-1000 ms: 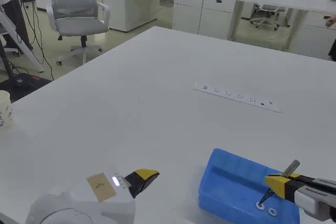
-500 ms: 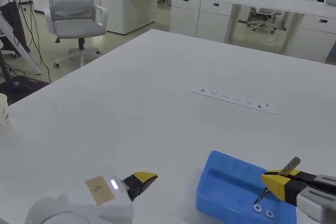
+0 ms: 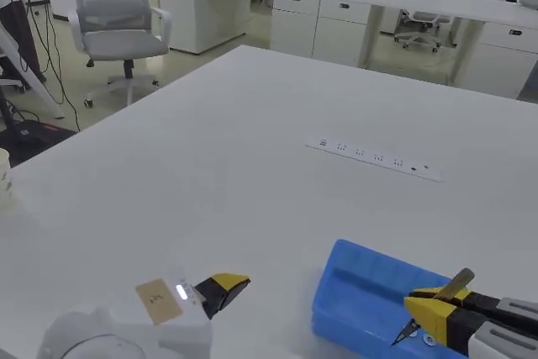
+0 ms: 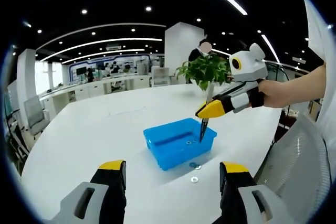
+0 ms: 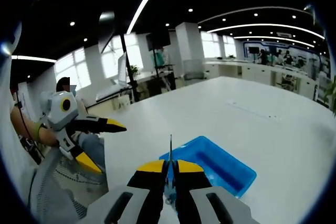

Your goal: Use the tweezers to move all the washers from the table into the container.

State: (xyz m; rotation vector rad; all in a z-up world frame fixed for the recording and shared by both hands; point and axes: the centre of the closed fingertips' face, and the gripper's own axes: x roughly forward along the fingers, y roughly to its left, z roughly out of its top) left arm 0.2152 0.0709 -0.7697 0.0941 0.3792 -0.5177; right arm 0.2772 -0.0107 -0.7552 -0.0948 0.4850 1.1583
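A blue container (image 3: 361, 292) stands on the white table (image 3: 252, 140) near its front edge. My right gripper (image 3: 412, 302) is shut on slim tweezers (image 3: 403, 331), whose tips point down into the container (image 4: 176, 140) close to a washer (image 4: 188, 142) on its floor. Two more washers (image 4: 195, 179) lie on the table just outside the container's near wall. In the right gripper view the tweezers (image 5: 170, 148) stick out between the shut jaws (image 5: 169, 165) over the container (image 5: 220, 163). My left gripper (image 4: 173, 174) hovers open beside the container, holding nothing, its yellow tips (image 3: 235, 283) left of the box.
A flat white power strip (image 3: 374, 160) lies across the table further back. An office chair (image 3: 113, 27) and more desks stand beyond the far edge. A paper cup (image 3: 3, 176) sits at the left edge. A potted plant (image 4: 205, 72) stands behind the right gripper.
My right gripper has drifted a little left and nearer with the tweezers, their tips still low in the container. The left gripper has stayed put.
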